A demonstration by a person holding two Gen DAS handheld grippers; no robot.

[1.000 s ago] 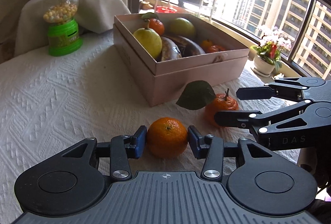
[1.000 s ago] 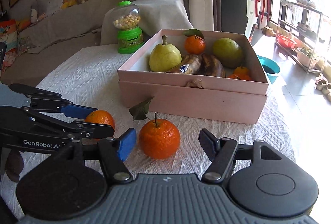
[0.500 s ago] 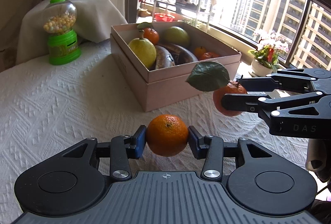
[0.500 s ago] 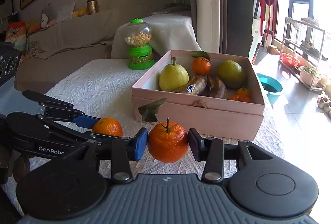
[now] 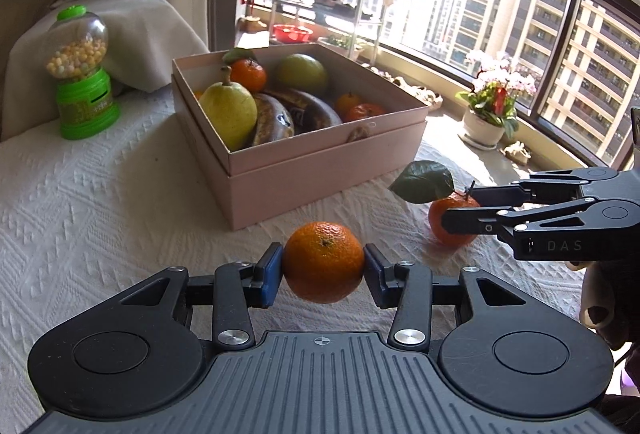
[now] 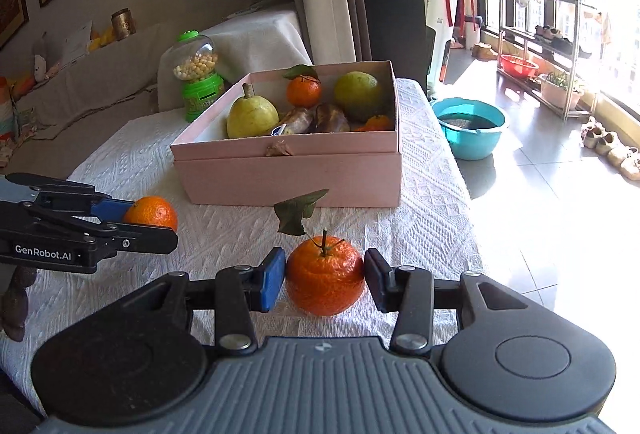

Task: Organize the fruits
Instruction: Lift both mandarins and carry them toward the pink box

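My left gripper (image 5: 323, 264) is shut on a plain orange (image 5: 322, 261) and holds it above the white cloth, in front of the pink box (image 5: 320, 169). My right gripper (image 6: 325, 276) is shut on a leafy mandarin (image 6: 325, 280), also lifted off the cloth. In the left wrist view the right gripper (image 5: 472, 207) and its mandarin (image 5: 444, 230) show at right. In the right wrist view the left gripper (image 6: 136, 220) and its orange (image 6: 154, 211) show at left. The box (image 6: 288, 173) holds a pear (image 6: 251, 115), bananas, a green fruit and small oranges.
A green candy dispenser (image 5: 82, 73) stands on the cloth left of the box. A potted flower (image 5: 490, 105) sits on the window ledge at right. A teal basin (image 6: 470, 127) is on the floor beyond the table's right edge.
My right gripper closed on the leafy mandarin and lifted it. Both grippers rose with their fruit off the cloth, and the views now look down into the box more.
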